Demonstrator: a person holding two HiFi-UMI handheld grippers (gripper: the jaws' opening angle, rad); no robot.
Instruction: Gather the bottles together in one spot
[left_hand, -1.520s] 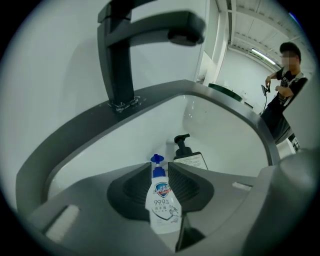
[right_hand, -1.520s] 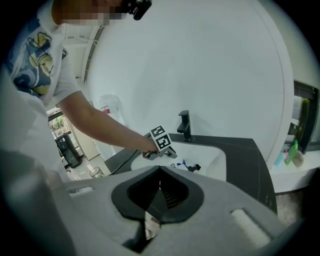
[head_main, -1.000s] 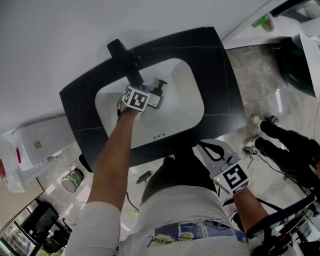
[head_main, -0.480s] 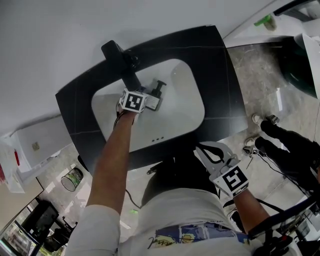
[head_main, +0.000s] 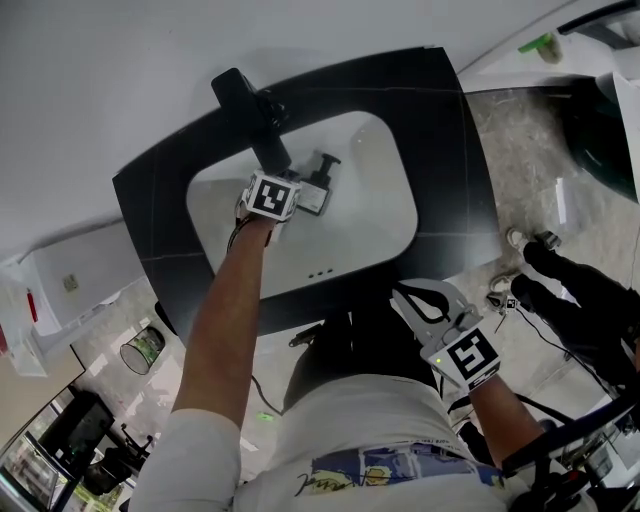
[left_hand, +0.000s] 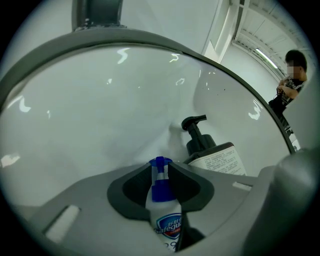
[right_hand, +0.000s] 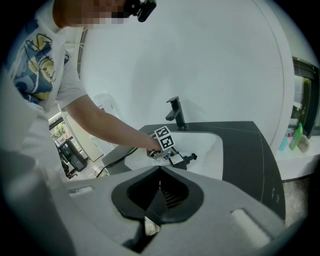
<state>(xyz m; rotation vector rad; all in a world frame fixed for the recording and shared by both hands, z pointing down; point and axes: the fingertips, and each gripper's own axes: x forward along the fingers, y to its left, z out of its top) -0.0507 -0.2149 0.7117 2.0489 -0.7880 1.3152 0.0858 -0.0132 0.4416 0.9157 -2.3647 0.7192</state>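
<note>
My left gripper (left_hand: 161, 169) hangs low inside the white sink basin (head_main: 370, 215), shut on a small white bottle with a blue cap (left_hand: 164, 210). Its marker cube (head_main: 270, 196) shows in the head view. Just right of it in the basin rests a bottle with a black pump (left_hand: 212, 152) and a white label, also seen beside the cube (head_main: 318, 188) and from afar (right_hand: 181, 158). My right gripper (head_main: 428, 300) stays close to my body below the counter's front edge, its jaws (right_hand: 160, 169) shut with no bottle between them.
A black faucet (head_main: 250, 105) stands at the back of the black counter (head_main: 455, 170). Green bottles (right_hand: 299, 137) sit on a white ledge to the right. Black gear (head_main: 585, 305) lies on the floor at right, and a small bin (head_main: 140, 350) at left.
The left gripper has rolled slightly in place over the basin, still holding the small bottle. The right gripper and the pump bottle have stayed put.
</note>
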